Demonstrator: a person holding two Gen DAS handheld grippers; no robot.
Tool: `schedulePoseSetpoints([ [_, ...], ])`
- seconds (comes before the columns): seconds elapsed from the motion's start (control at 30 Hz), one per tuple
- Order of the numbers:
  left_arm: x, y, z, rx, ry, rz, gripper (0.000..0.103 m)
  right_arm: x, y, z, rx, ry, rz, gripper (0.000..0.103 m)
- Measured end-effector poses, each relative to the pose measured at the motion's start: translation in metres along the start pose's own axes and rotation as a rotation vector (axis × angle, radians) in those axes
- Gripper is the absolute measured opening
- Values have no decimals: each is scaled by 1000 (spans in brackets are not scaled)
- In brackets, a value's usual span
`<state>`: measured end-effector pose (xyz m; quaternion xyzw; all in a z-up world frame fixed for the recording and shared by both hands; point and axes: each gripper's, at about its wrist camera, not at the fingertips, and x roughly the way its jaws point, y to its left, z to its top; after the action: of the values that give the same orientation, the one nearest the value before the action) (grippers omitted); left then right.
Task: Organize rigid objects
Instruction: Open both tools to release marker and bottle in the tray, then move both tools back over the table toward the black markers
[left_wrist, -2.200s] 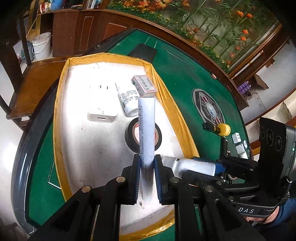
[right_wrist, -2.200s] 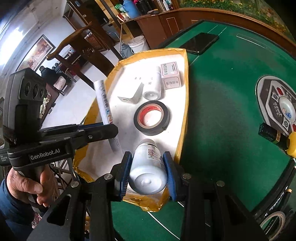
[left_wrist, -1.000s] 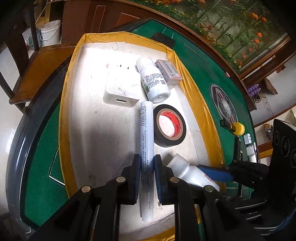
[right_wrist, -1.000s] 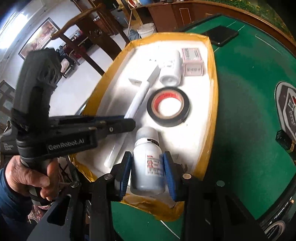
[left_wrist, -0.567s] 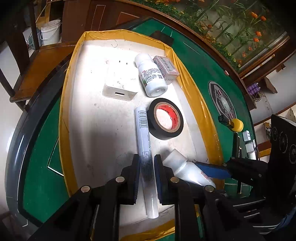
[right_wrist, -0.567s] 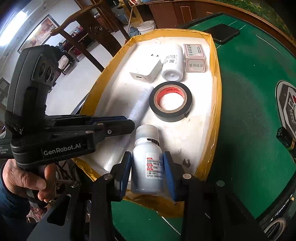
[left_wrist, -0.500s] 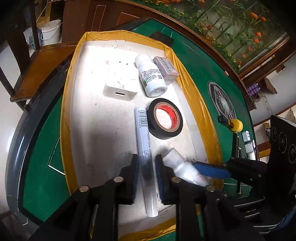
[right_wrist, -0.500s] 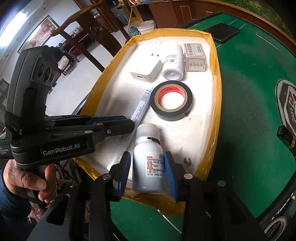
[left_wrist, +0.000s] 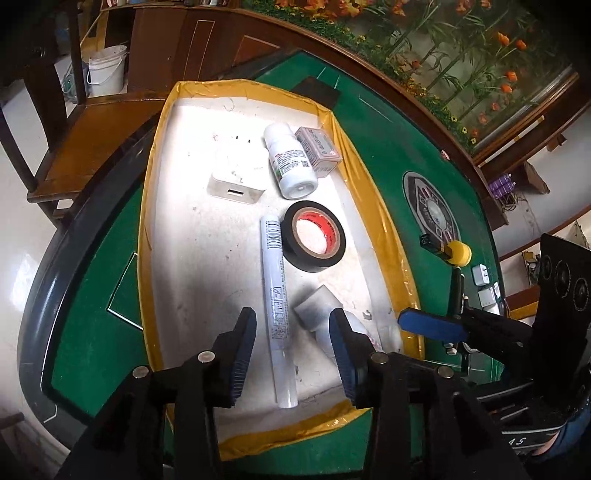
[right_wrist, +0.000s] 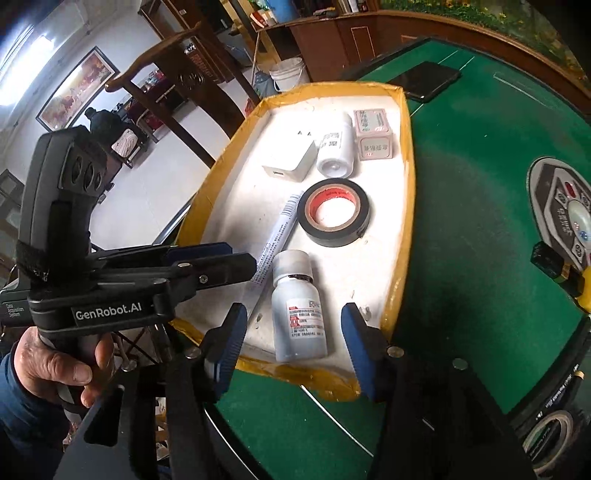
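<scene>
**Both pieces set down in the tray**

My left gripper (left_wrist: 291, 350) is opening, its pads clear of the white tube (left_wrist: 277, 306) lying between them. My right gripper (right_wrist: 293, 341) is opening around the bottle (right_wrist: 298, 312), untouched. Both look light, stiff and slick; I'd grip mid-body. The tape roll (left_wrist: 313, 236) sits at one o'clock in the tray (left_wrist: 373, 214).

White bottle (right_wrist: 300, 314) lying in yellow-rimmed tray (right_wrist: 408, 206), right tool (right_wrist: 293, 341) opening around it

Each black claw (right_wrist: 291, 341) has blue ribbed pads, silver screws, "GenRobot.AI" lettering; the hand (right_wrist: 55, 363) wears a dark-blue sleeve.
</scene>
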<state>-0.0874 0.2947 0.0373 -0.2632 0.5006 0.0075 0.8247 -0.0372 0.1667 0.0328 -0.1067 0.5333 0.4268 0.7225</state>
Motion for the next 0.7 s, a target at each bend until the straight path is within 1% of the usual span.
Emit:
schedulePoseSetpoints([
  [0.13,-5,-9,-3,9,-12,-5,43,-11,-5,-5,15,-18,-5,52],
  [0.4,-5,-38,-5,50,-22,-20,43,-38,-23,-16,53,-52,-18,54],
  [0.7,-2,-85,-5,127,-27,-58,43,-73,-64,-34,151,-103,-45,56],
])
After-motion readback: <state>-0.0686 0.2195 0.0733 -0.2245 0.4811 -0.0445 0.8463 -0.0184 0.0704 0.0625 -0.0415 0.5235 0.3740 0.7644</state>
